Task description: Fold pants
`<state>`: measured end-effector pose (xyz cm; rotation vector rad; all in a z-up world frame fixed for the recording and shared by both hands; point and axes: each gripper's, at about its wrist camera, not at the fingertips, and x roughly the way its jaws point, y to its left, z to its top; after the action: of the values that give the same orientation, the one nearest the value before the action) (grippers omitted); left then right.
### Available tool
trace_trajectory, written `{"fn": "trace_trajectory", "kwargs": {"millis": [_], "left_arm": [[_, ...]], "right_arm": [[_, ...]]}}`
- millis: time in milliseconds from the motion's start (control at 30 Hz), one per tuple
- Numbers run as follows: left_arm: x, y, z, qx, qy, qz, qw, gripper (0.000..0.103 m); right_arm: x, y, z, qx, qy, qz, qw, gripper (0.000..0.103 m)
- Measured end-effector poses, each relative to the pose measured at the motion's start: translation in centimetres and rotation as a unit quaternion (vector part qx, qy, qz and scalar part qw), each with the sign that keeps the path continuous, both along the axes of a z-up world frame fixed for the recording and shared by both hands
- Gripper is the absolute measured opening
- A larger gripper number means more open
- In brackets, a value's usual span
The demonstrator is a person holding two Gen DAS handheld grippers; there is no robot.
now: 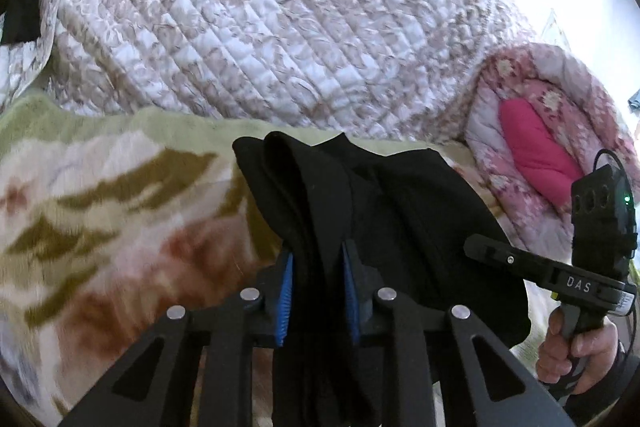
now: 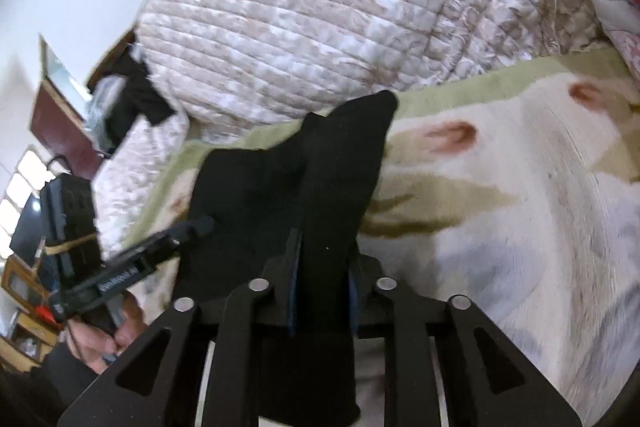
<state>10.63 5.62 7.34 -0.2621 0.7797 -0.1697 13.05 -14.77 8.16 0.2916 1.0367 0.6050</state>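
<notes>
Left gripper (image 1: pixel 318 267) and right gripper (image 2: pixel 322 259) each clamp bunched black fabric pants (image 1: pixel 360 195) (thick folds) above the floral fleece blanket (image 1: pixel 100 195); a layer could slip free.

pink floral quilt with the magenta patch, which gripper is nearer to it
Right. The right gripper, shut on the black pants, is just beside the pink floral quilt; the left gripper grips the pants farther off.

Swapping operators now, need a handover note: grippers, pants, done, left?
Left hand-held gripper: shut on a bunch of the black pants.
Right hand-held gripper: shut on another part of the same pants.
Pants: hanging bunched between both grippers, over the floral blanket, in front of the quilted cover.
Done: both grips taken.
Left: lay flat, fold, smooth.
</notes>
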Motion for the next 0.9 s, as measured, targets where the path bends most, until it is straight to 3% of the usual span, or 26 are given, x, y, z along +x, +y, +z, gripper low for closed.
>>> {"fn": "trace_trajectory", "kwargs": {"millis": [133, 300, 433, 533, 667, 800, 900], "left_arm": [[1.5, 2.0, -2.5, 0.030, 0.030, 0.039, 0.9983, 0.028], [-1.1, 3.5, -2.6, 0.013, 0.024, 0.065, 0.9975, 0.027], [-3.8, 1.6, -1.2, 0.011, 0.002, 0.054, 0.9985, 0.027], [-5.8, -0.6, -0.8, 0.026, -0.017, 0.031, 0.9990, 0.028], [-5.4, -2.3, -3.6, 0.075, 0.036, 0.023, 0.9963, 0.029], [-6.9, -2.0, -2.9, 0.070, 0.033, 0.033, 0.9965, 0.030], [-8.1, -2.1, -2.6, 0.075, 0.038, 0.044, 0.9955, 0.030]], "right_arm": [[-0.5, -1.4, -0.8, -0.019, -0.003, -0.013, 1.000, 0.029], [-3.2, -1.0, -0.1, -0.051, -0.037, 0.005, 0.998, 0.029], [-5.5, 0.6, 0.0, -0.076, -0.065, 0.027, 0.995, 0.029], [-6.4, 2.2, -1.9, -0.119, -0.042, 0.054, 0.991, 0.029], [-7.2, 2.2, -1.1, -0.136, -0.054, 0.053, 0.988, 0.029], [-8.7, 1.5, 0.3, -0.140, -0.065, 0.051, 0.987, 0.030], [-10.2, 0.9, 0.3, -0.138, -0.062, 0.049, 0.987, 0.038]]}}
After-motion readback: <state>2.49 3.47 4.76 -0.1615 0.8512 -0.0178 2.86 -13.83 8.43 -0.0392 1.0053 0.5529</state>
